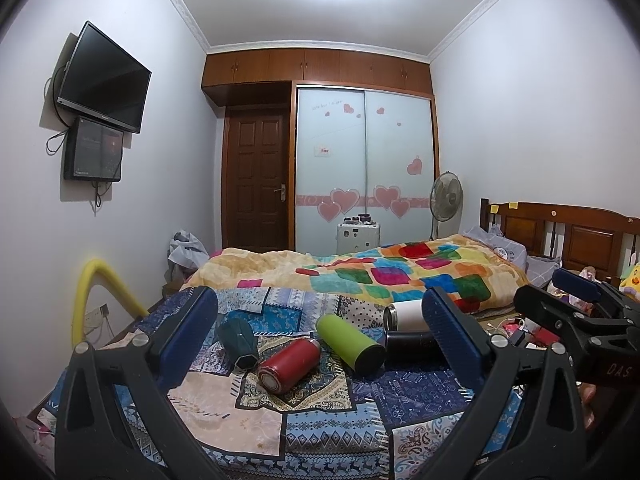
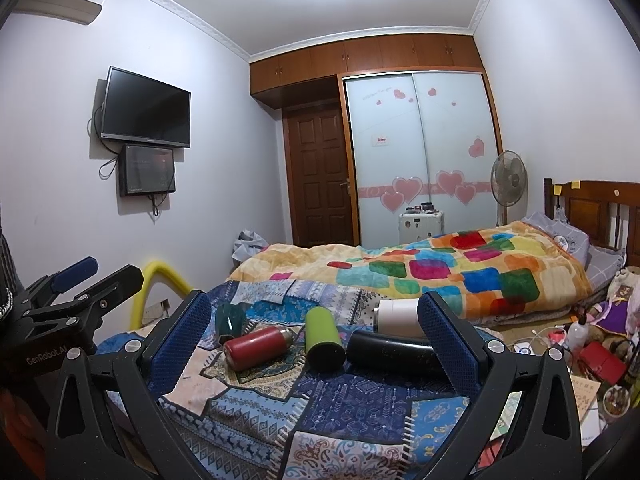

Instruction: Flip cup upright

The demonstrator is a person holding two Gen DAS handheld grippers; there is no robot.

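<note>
Several cups lie on their sides on a patchwork cloth [image 1: 320, 412] on the bed: a dark green cup [image 1: 238, 340], a red cup [image 1: 289, 365], a lime green cup [image 1: 350, 343], a black cup [image 1: 410, 346] and a white cup [image 1: 406, 316]. In the right wrist view they show as dark green [image 2: 229, 322], red [image 2: 256, 348], lime [image 2: 322, 340], black [image 2: 394, 354] and white [image 2: 400, 316]. My left gripper [image 1: 320, 336] is open and empty, short of the cups. My right gripper [image 2: 316, 336] is open and empty too; it also shows at the right of the left wrist view [image 1: 576, 296].
A colourful checked blanket [image 1: 400, 276] lies heaped behind the cups. A yellow foam-covered rail [image 1: 92, 296] stands at the bed's left edge. Clutter with cables and a red box [image 2: 600, 360] lies to the right. A wooden headboard [image 1: 560, 232] and a fan [image 1: 446, 200] stand far right.
</note>
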